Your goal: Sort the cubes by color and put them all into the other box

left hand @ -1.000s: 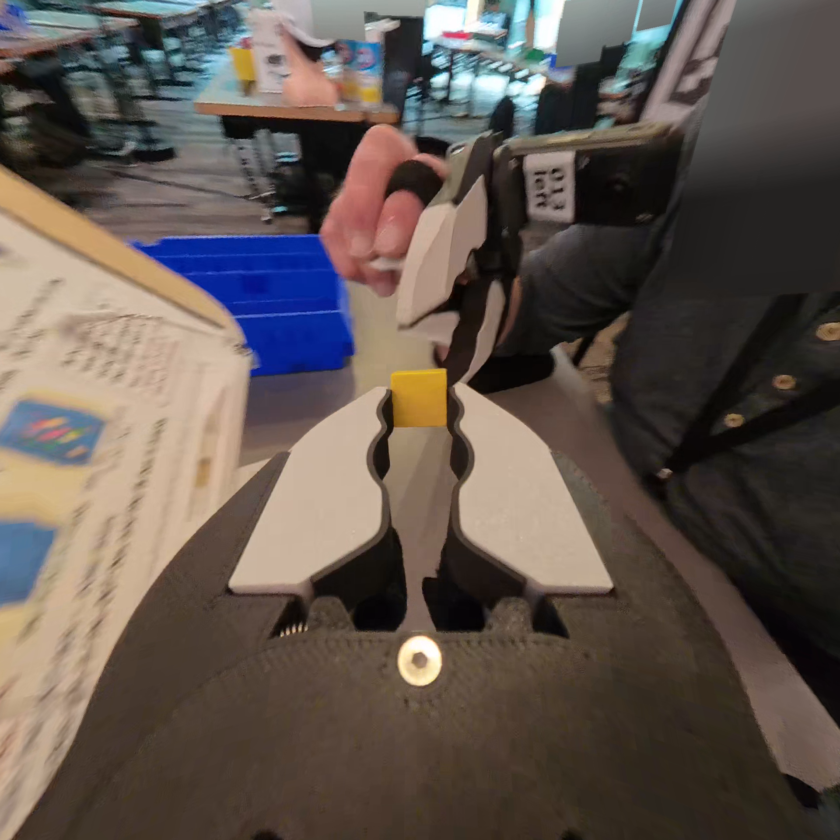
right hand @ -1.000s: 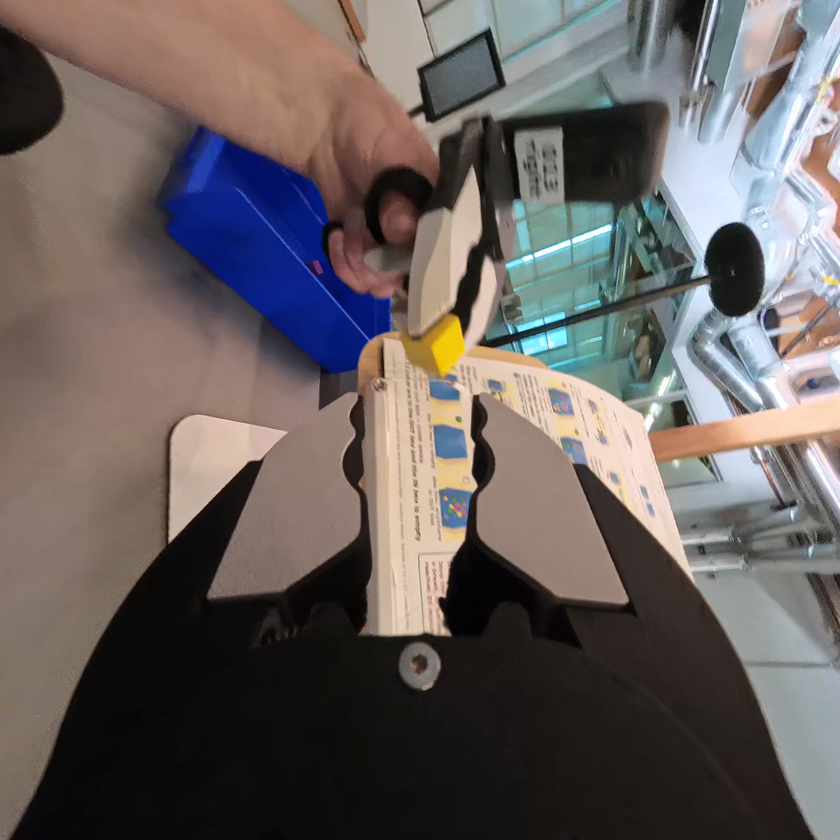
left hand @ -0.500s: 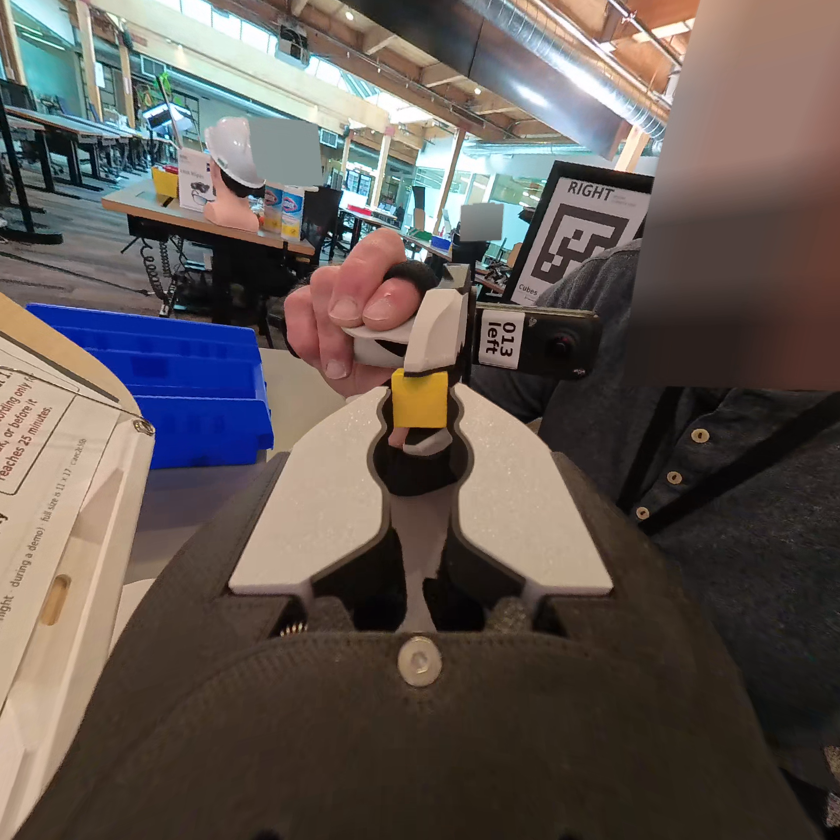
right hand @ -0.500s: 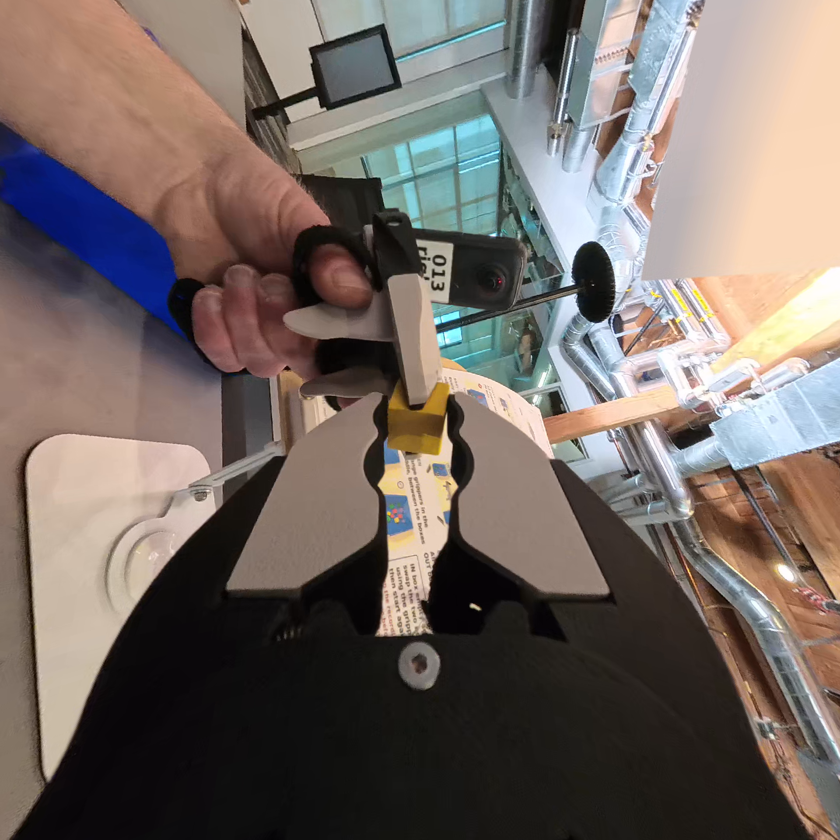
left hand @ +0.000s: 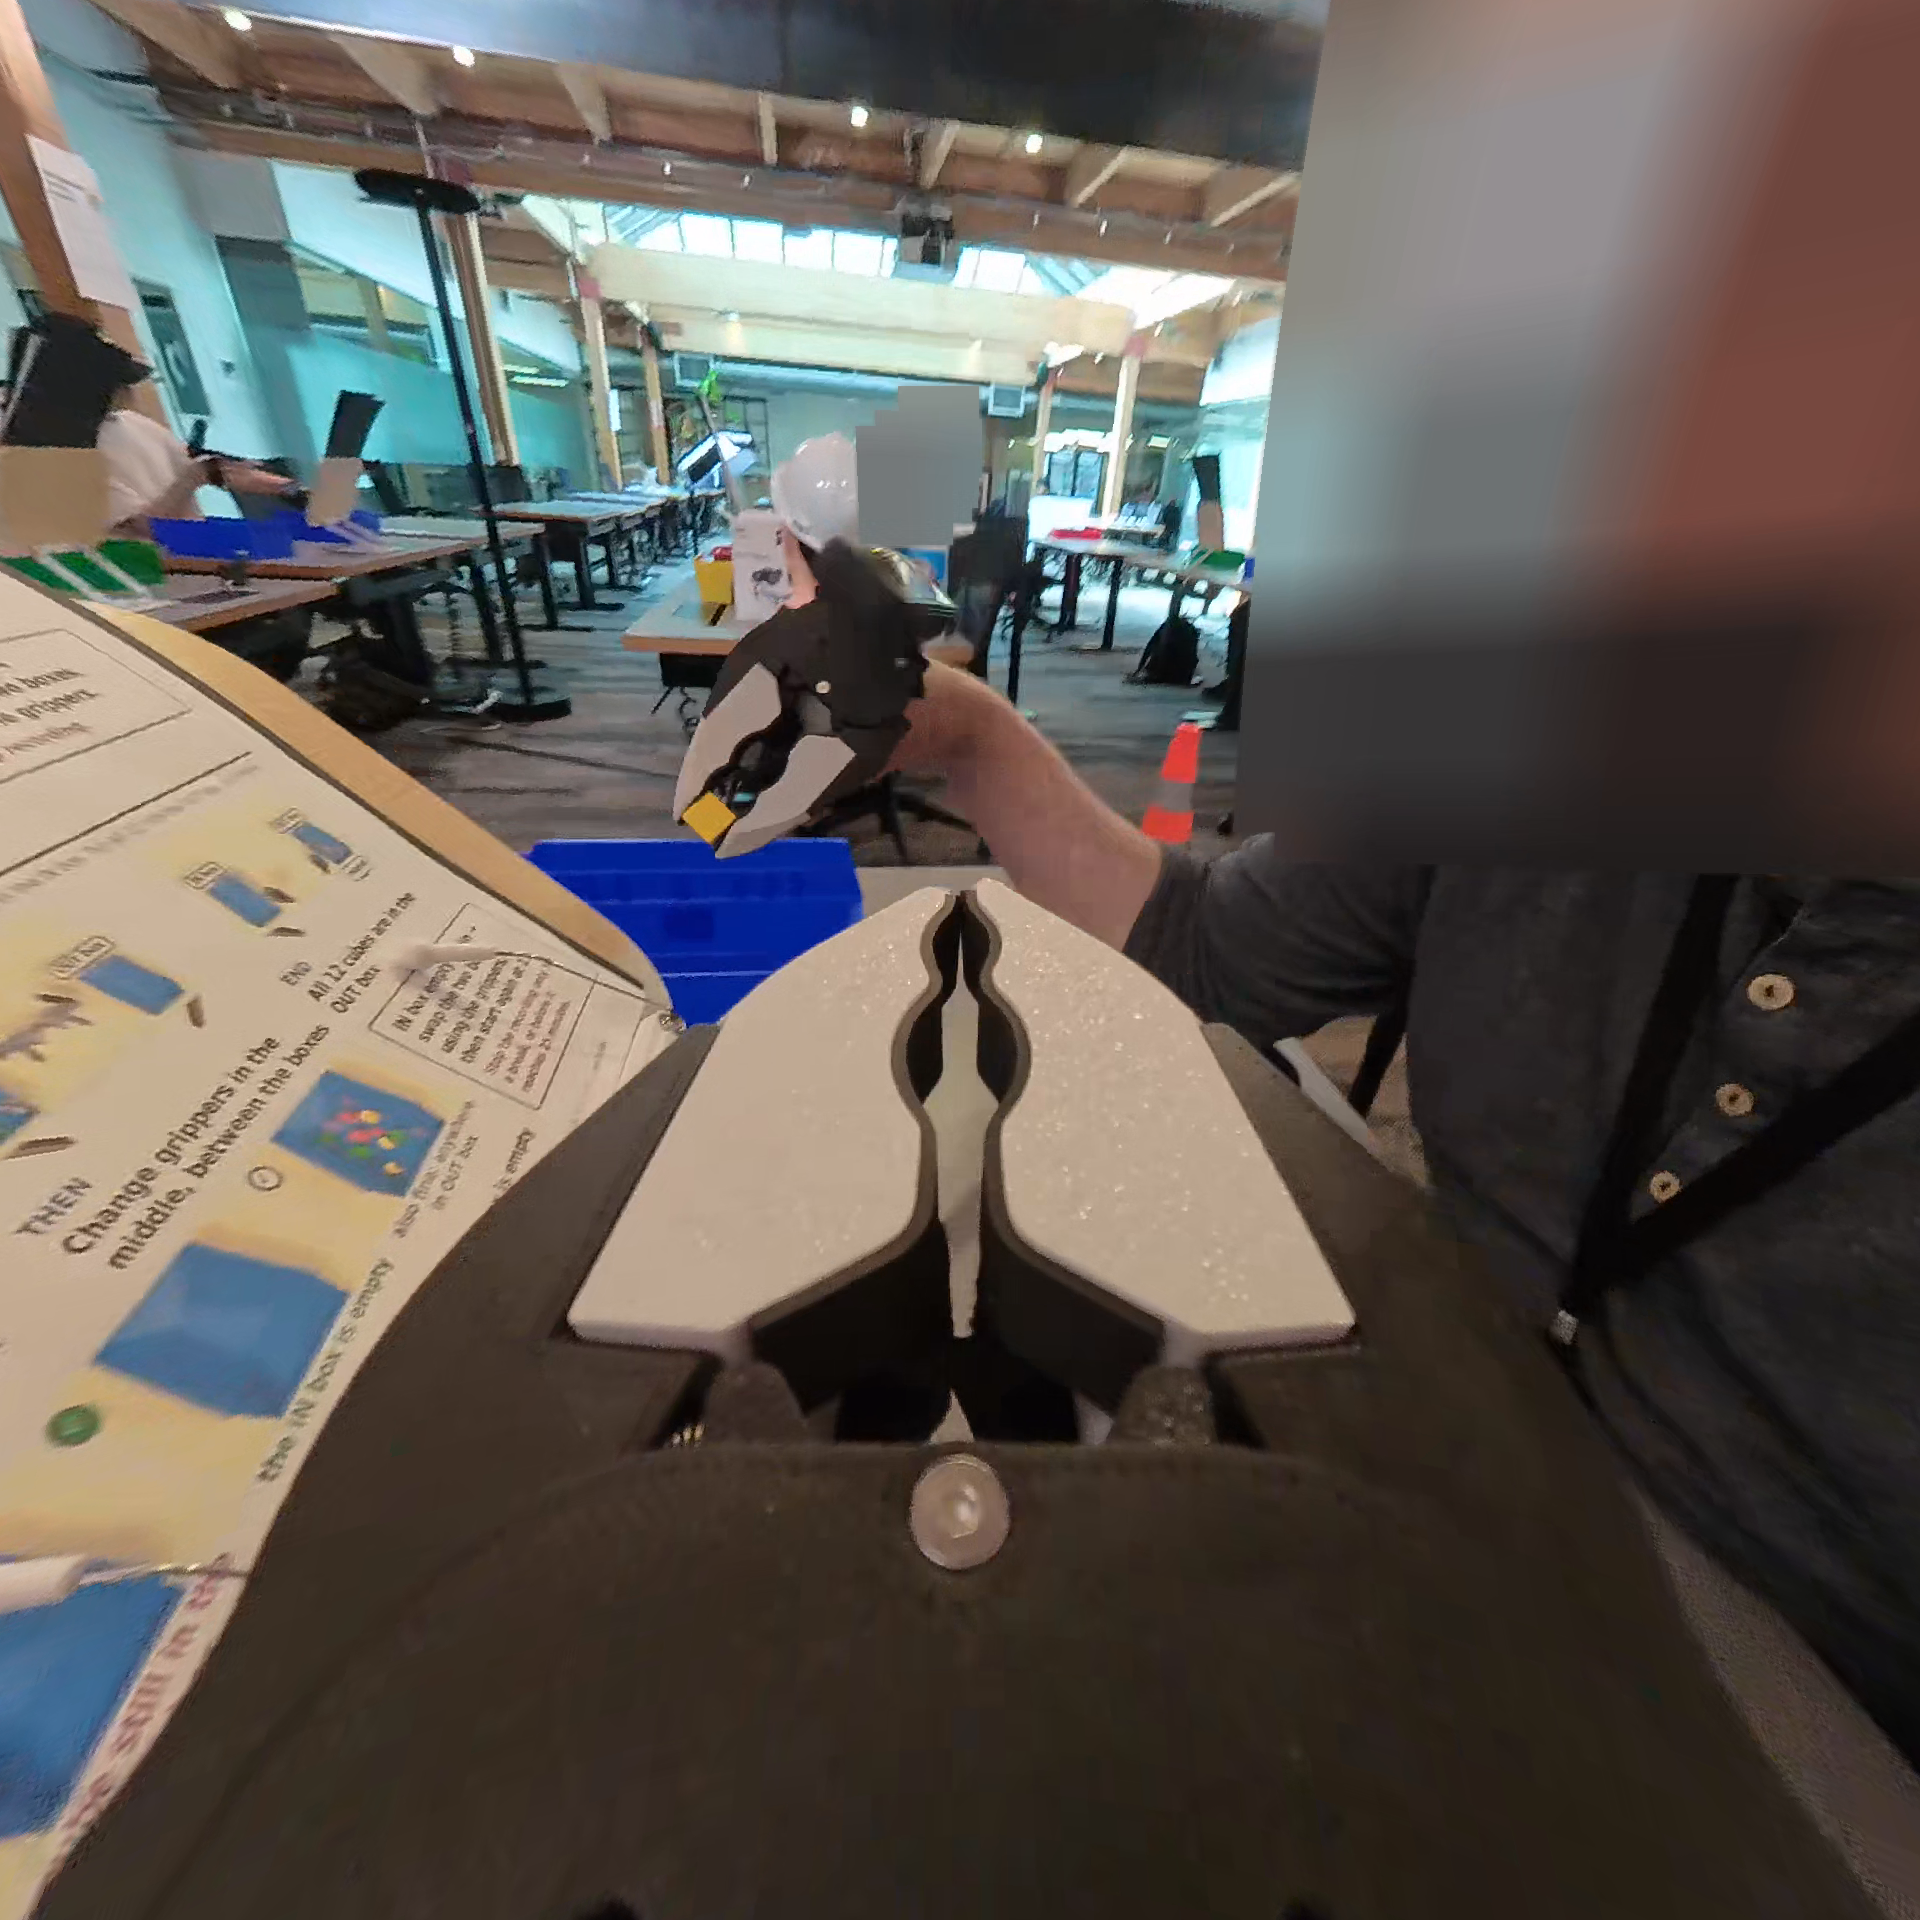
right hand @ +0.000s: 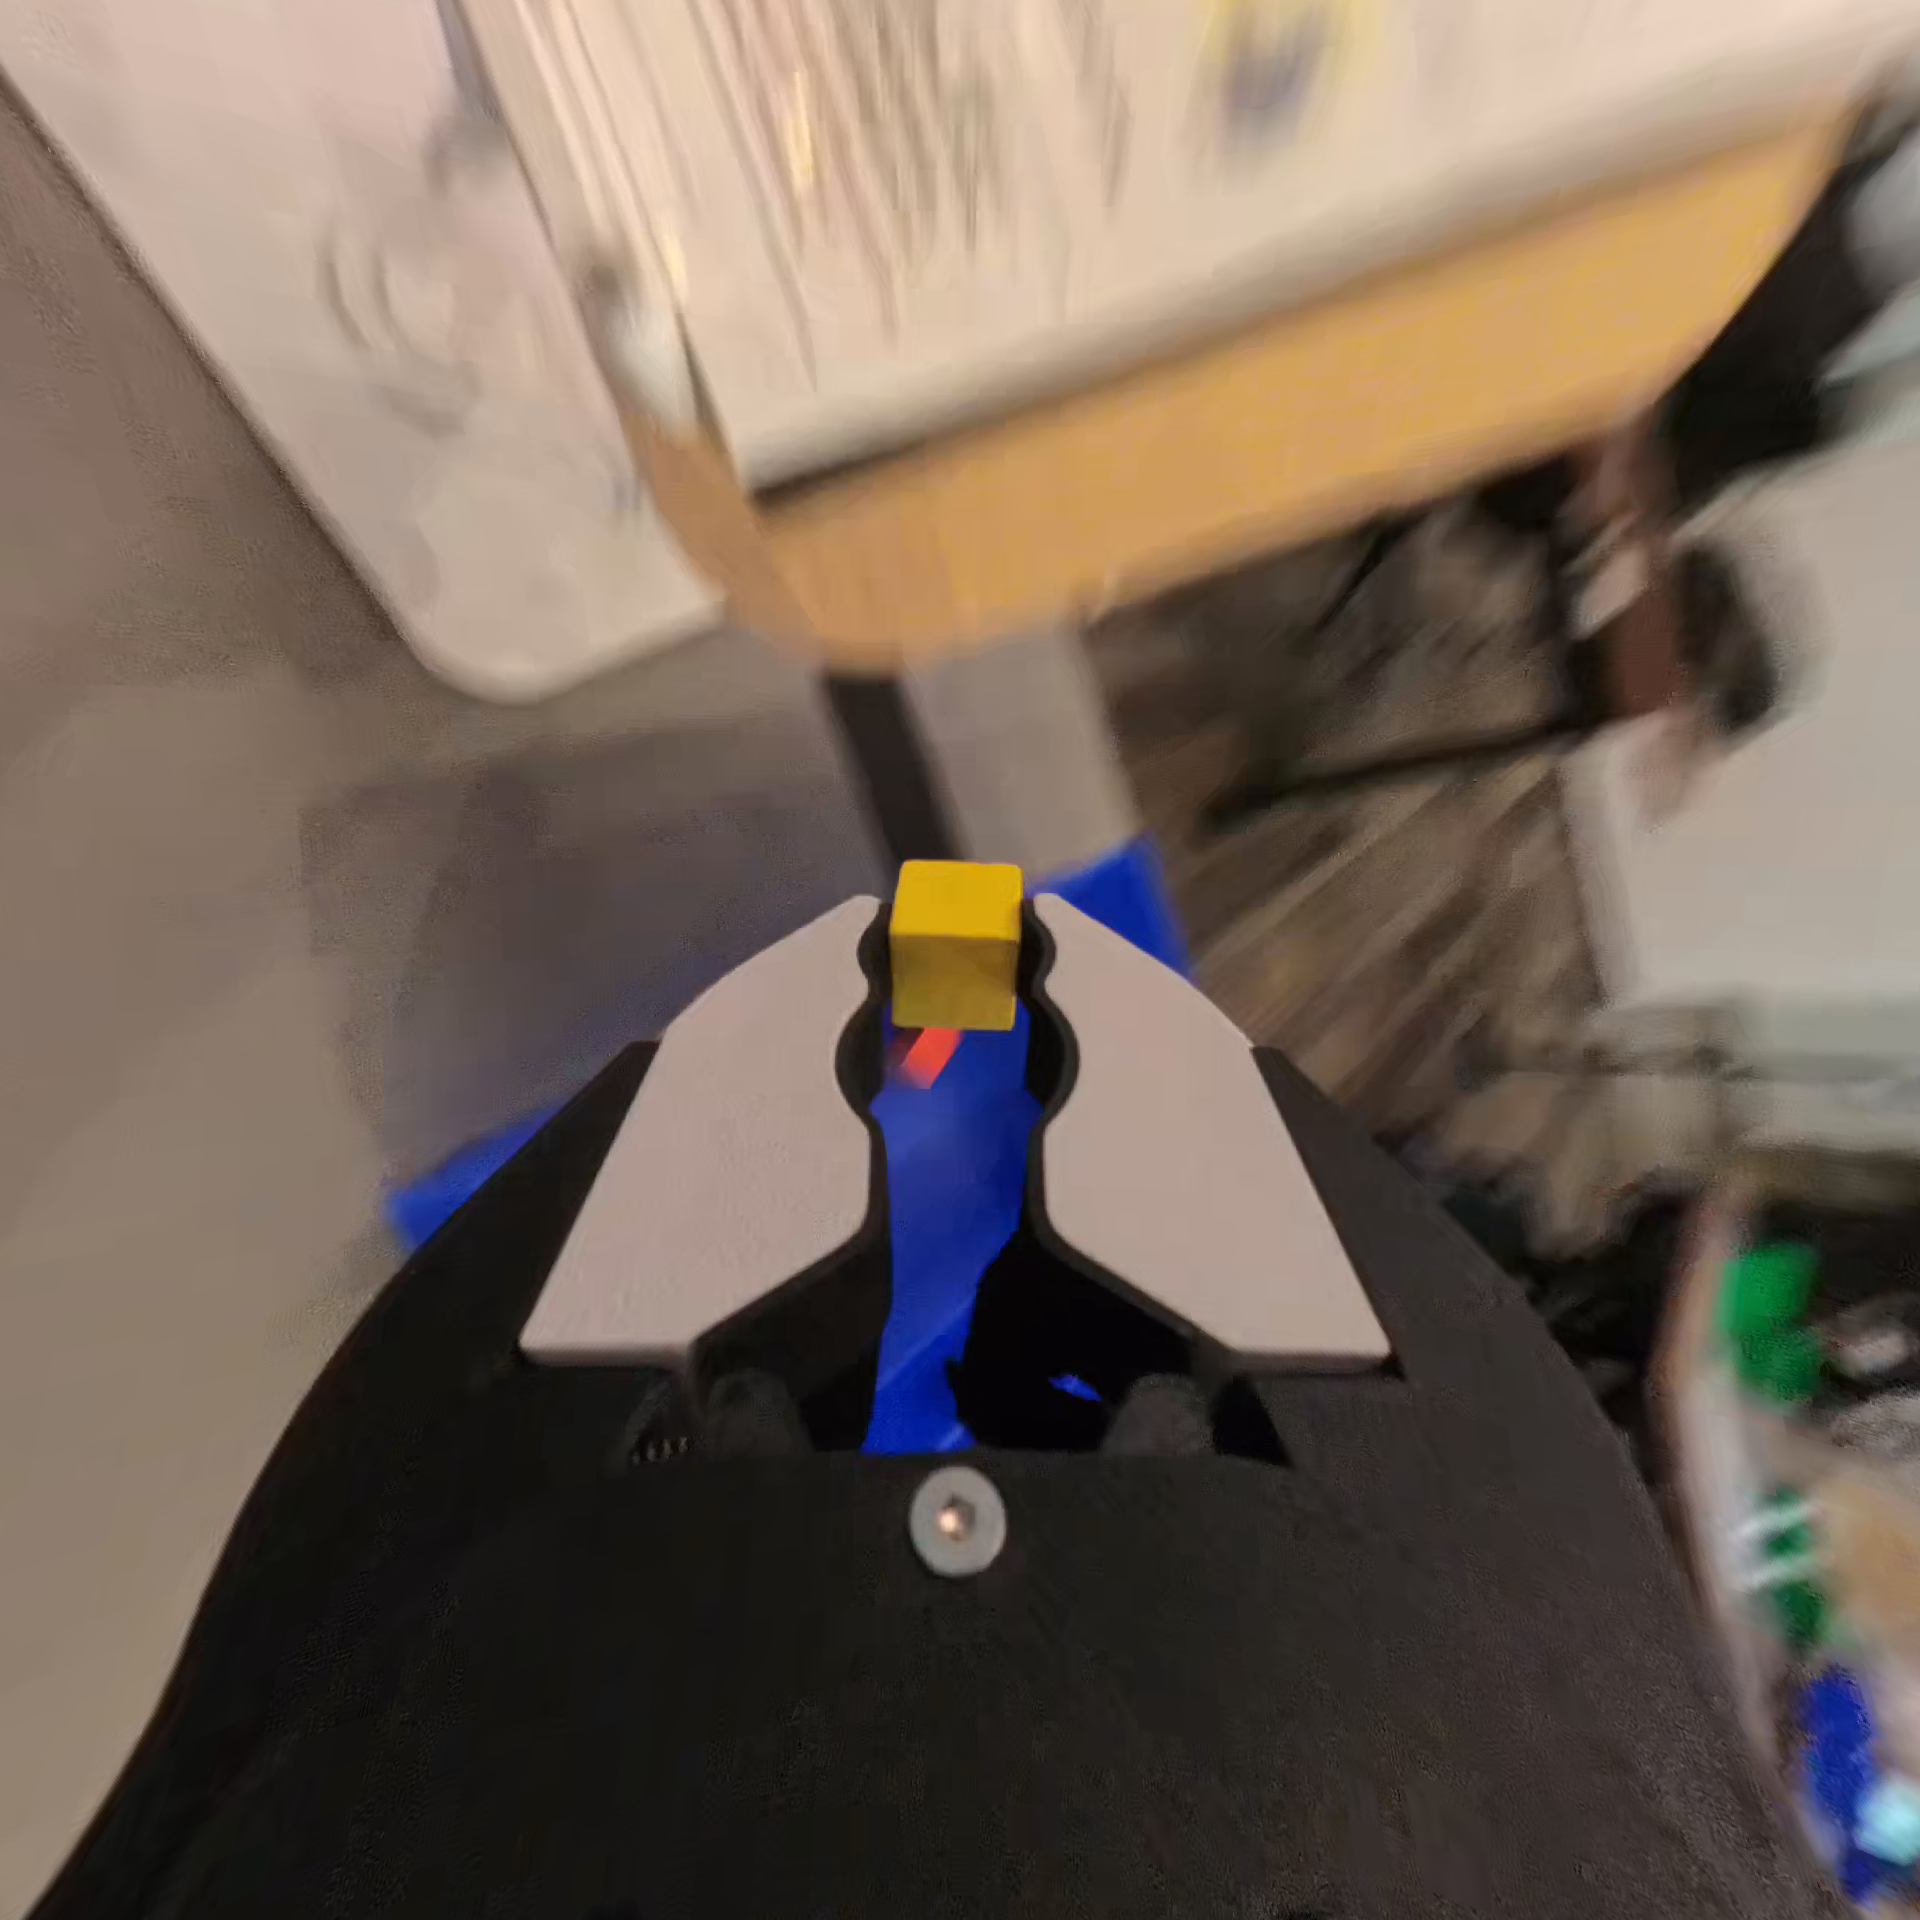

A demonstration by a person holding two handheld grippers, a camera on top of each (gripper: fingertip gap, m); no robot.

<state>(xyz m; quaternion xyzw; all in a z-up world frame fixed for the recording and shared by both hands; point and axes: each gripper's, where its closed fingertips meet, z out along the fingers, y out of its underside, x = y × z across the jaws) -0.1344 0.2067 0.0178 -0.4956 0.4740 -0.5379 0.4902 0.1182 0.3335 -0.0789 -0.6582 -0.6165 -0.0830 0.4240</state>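
Right tongs (right hand: 957,914) clamp the yellow cube (right hand: 955,945) on opposite flat faces at the tips, left tongs (left hand: 962,909) closed empty; judged light, rigid, smooth, liable to slip.

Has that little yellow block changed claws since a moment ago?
Yes. The yellow block left the left claw, now shut with nothing in it, and sits pinched in the right claw, up above the blue box.

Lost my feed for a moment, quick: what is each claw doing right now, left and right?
Left claw: closed, nothing between its fingers.
Right claw: closed on a yellow cube, gripped at the fingertips above a blue box.
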